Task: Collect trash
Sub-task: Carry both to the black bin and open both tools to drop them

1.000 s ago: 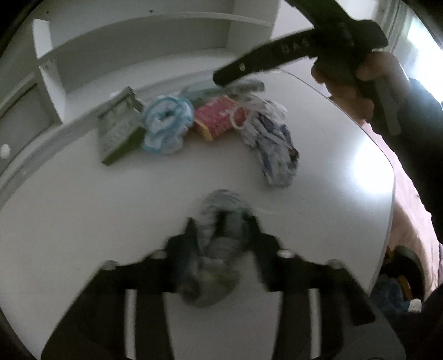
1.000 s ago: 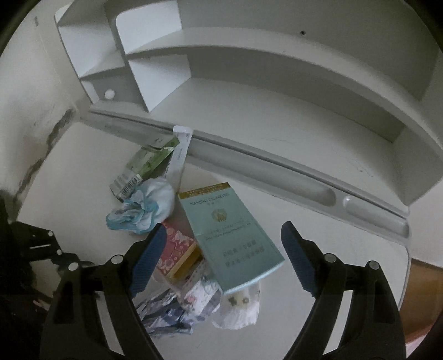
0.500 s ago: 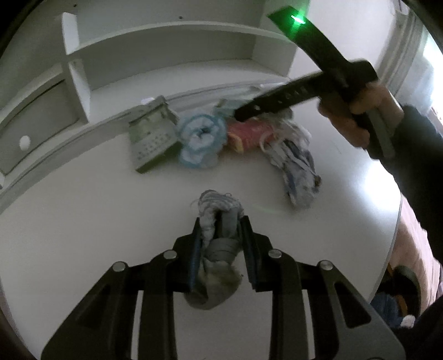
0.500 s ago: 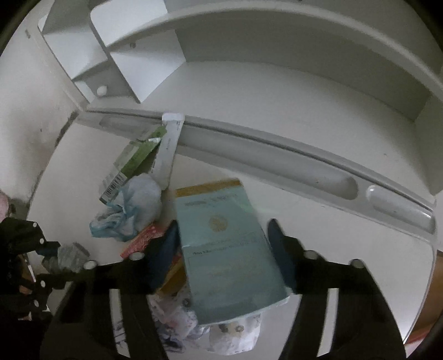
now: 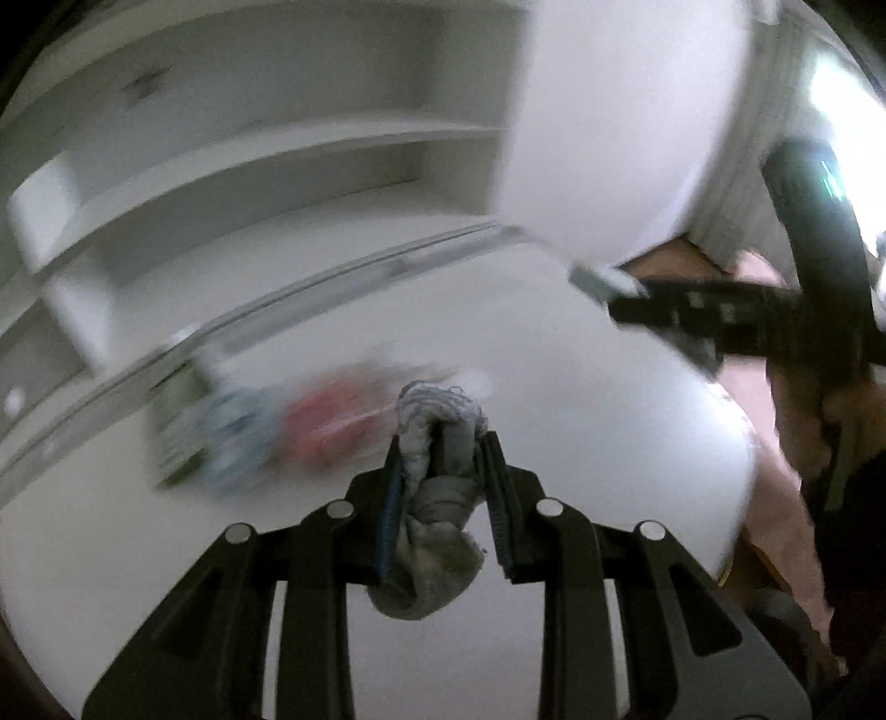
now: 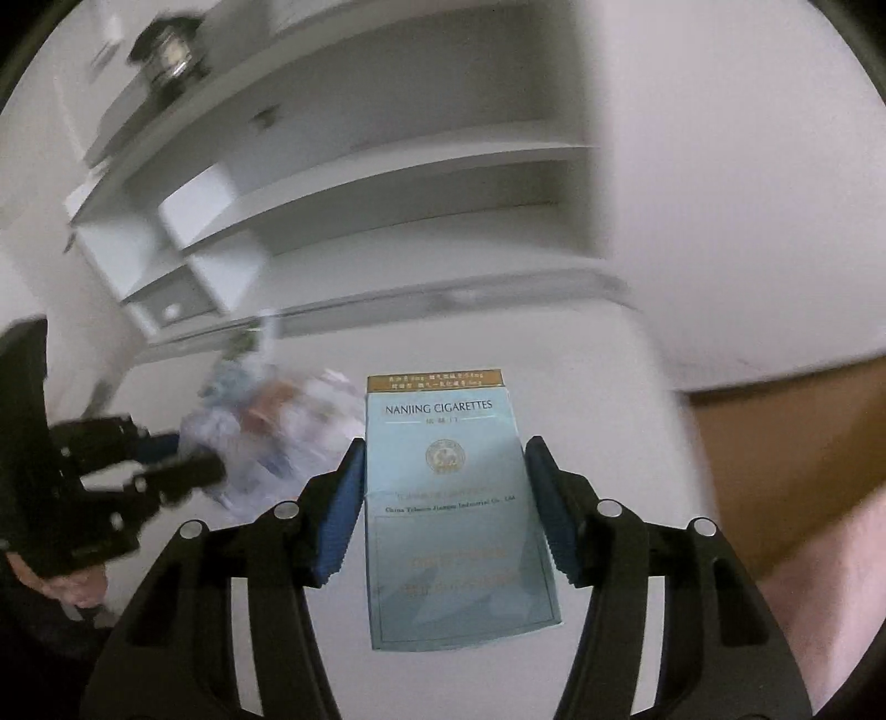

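My left gripper (image 5: 440,443) is shut on a crumpled grey wad of tissue (image 5: 437,531), held above the white table (image 5: 609,443). My right gripper (image 6: 446,454) is shut on a light-blue cigarette pack (image 6: 448,498), lifted off the table. The other trash lies blurred behind: a green box (image 5: 177,437), a blue-white wad (image 5: 243,437) and a red packet (image 5: 326,426). In the right wrist view this trash pile (image 6: 271,421) lies at the left, beside the left gripper (image 6: 166,465). In the left wrist view the right gripper (image 5: 659,304) is at the upper right with the pack's end showing.
A white shelf unit (image 5: 249,183) stands along the back of the table, and a dark object (image 6: 169,52) sits on its top. The table's right edge drops to a wooden floor (image 6: 775,454). A person's hand (image 5: 819,410) holds the right gripper.
The right gripper has shut on the cigarette pack and lifted it up and to the right. The left gripper, still holding the wad, has risen and swung; both views are motion-blurred.
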`<state>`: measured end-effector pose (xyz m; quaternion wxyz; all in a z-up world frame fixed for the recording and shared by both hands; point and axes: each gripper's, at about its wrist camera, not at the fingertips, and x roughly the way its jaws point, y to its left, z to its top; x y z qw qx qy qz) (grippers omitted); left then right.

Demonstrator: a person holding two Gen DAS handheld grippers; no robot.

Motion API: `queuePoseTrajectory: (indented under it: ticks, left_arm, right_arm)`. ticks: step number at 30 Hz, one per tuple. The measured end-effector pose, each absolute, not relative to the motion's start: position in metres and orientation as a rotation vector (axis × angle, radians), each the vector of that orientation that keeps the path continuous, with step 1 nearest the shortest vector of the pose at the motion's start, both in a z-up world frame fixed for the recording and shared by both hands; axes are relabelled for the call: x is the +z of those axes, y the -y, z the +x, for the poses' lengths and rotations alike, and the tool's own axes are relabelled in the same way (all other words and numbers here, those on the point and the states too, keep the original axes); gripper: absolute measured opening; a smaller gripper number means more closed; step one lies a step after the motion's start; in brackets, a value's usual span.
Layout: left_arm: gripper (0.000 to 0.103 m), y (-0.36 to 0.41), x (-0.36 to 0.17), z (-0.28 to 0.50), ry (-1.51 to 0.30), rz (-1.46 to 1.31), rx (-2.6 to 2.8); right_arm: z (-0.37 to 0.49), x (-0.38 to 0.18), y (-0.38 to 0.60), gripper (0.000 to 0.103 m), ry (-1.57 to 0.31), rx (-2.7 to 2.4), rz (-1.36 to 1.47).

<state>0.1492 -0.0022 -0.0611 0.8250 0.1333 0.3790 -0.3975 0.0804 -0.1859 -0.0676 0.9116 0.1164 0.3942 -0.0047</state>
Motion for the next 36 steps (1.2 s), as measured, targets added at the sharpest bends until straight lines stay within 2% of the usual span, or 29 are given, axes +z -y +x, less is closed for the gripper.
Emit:
queuePoseTrajectory:
  ticks: [9, 17, 22, 27, 36]
  left_arm:
    - [0.027, 0.179, -0.087, 0.038, -0.783, 0.388, -1.204]
    - [0.027, 0.294, -0.153, -0.093, -0.812, 0.567, -1.491]
    - [0.027, 0.333, -0.209, -0.143, -0.869, 0.674, -1.565]
    - [0.028, 0.354, -0.252, -0.164, -0.927, 0.751, -1.568]
    - [0.028, 0.386, -0.273, -0.185, -0.957, 0.8, -1.546]
  right_arm:
    - [-0.148, -0.113, 0.301, 0.056, -0.739, -0.527, 0.488]
    - [-0.314, -0.187, 0.359, 0.056, -0.767, -0.871, 0.741]
    - [-0.362, -0.235, 0.381, 0.056, -0.803, -0.932, 0.891]
    - [-0.37, -0.274, 0.389, 0.056, -0.836, -0.927, 0.986]
    - [-0.379, -0.298, 0.412, 0.058, -0.833, -0.902, 1.037]
